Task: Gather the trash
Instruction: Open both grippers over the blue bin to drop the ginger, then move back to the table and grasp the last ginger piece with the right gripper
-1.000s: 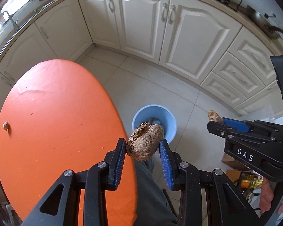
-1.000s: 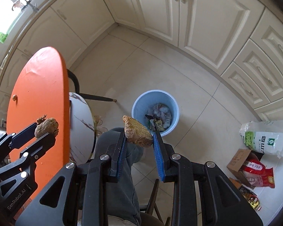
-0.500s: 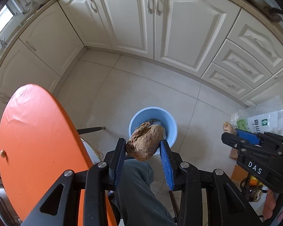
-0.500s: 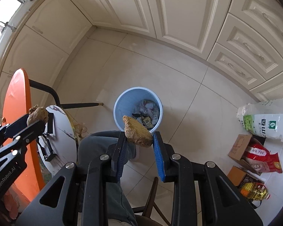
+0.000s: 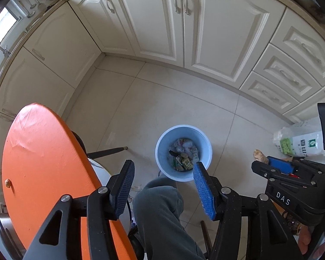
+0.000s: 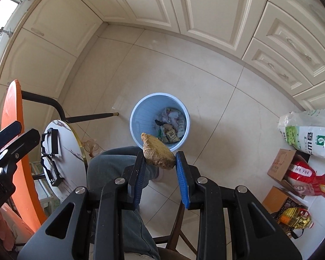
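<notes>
A light blue trash bin [image 5: 202, 143] with wrappers and scraps inside stands on the tiled floor; it also shows in the right wrist view [image 6: 140, 117]. My left gripper [image 5: 162, 169] is open and empty, hovering above the bin's near rim. My right gripper [image 6: 159, 159] is shut on a brown lump of trash [image 6: 157, 151], held in the air just short of the bin. In the left wrist view the right gripper [image 5: 263, 161] shows at the right with the brown lump [image 5: 259, 155] at its tips.
An orange round table [image 5: 39, 162] is at the left, with a small brown bit [image 5: 8, 182] on it. A white marble side table [image 6: 71, 149], the person's leg [image 5: 162, 212], cream cabinets [image 5: 184, 21], and bags, boxes and an oil bottle [image 6: 295, 217] at the right.
My left gripper has opened and its brown lump is gone from the jaws. Both grippers have moved away from the orange table and closer over the bin.
</notes>
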Available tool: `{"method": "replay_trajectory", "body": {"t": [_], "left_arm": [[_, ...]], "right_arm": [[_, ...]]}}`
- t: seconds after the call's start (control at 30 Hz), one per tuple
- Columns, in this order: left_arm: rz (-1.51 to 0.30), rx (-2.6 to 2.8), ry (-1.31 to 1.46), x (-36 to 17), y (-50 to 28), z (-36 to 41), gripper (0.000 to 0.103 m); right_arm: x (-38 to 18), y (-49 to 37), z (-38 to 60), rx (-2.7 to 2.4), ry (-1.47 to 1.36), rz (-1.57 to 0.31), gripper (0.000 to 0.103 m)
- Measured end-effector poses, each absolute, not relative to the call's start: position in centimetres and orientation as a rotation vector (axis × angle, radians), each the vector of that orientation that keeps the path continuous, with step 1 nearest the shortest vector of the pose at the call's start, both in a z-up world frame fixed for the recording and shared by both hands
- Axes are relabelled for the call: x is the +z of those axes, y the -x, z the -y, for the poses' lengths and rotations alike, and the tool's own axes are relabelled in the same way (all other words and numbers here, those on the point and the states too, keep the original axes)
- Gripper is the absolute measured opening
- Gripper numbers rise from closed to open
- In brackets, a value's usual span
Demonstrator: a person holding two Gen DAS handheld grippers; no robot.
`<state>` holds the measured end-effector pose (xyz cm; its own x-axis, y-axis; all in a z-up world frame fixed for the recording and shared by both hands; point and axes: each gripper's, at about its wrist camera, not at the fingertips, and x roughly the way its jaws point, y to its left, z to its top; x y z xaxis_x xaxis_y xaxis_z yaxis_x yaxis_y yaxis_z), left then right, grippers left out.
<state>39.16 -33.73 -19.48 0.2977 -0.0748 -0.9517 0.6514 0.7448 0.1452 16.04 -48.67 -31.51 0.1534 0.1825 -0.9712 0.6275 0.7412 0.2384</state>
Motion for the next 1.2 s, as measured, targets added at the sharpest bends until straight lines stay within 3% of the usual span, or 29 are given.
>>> {"method": "replay_trajectory", "body": {"t": [0.17,0.3,0.33,0.83,1.2], "left_arm": [[-1.188,-0.485,-0.564,-19.3,-40.0,32.3,0.052],[-1.185,-0.460,-0.543,-18.7,-40.5,31.0,0.052],[-1.188,-0.449,-0.548,-18.5,-40.5,30.7,0.052],[-1.173,-0.433,-0.481,-15.7,-38.9,24.4,0.052],[-1.135,-0.359,-0.368,-11.6,-38.0,13.3,0.052]], "right_arm": [[-31.4,-18.1,47.0,-0.302,-0.686,-1.408,0.030],[-30.8,-19.2,45.9,-0.341,-0.652,-1.406,0.067],[-30.5,-19.4,45.7,-0.337,-0.645,-1.393,0.070],[-27.7,-19.4,42.8,-0.332,-0.623,-1.388,0.070],[-23.0,-22.6,34.5,-0.257,-0.472,-1.359,0.070]]}}
